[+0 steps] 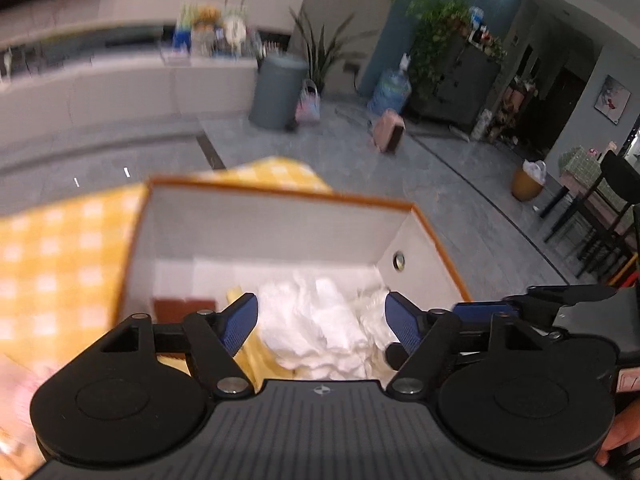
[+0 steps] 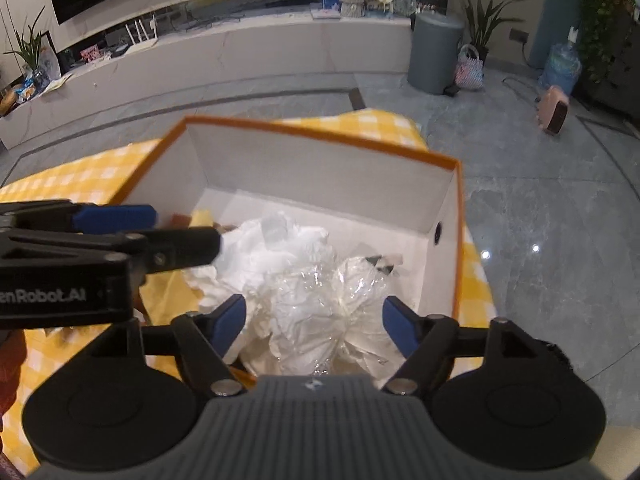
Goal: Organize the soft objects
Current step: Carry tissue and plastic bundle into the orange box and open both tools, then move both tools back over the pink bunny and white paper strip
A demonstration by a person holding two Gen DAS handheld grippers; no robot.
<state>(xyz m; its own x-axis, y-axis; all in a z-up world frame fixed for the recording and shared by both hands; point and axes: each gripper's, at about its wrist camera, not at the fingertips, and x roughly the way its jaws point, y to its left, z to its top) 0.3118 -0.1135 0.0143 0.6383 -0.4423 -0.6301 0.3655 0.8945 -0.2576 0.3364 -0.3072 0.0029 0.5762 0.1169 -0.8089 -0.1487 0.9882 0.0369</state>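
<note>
Sitting on a yellow-and-white checked cloth (image 2: pixel 92 176) is one open box (image 2: pixel 320 172): rectangular, orange on rim and outside, smooth matte white inside, w/ a round metal-ringed hole in the right-hand wall. Soft stuff is piled on the box floor toward the near side: a crumpled white fabric (image 1: pixel 316 320), fluffy and wrinkled, and next to it a clear crinkly plastic bag (image 2: pixel 352 300), glossy, bunched up, w/ smth pale inside that can't be made out. A strip of yellow cloth lies under the white pile's left edge; a small brown flat piece sits at the left of the box floor.

2 grippers, both black w/ blue ribbed pads. Left gripper (image 1: pixel 320 320) hangs over the white fabric, jaws spread wide, pads clear of it, nothing gripped. Right gripper (image 2: pixel 314 322) hangs over the plastic bag, jaws likewise wide apart, pads not pressing on it. In the right wrist view the left gripper reaches in from the left edge, above the pile.

Beyond: grey marbled floor tiles and 1 round grey bin (image 2: pixel 434 52).
</note>
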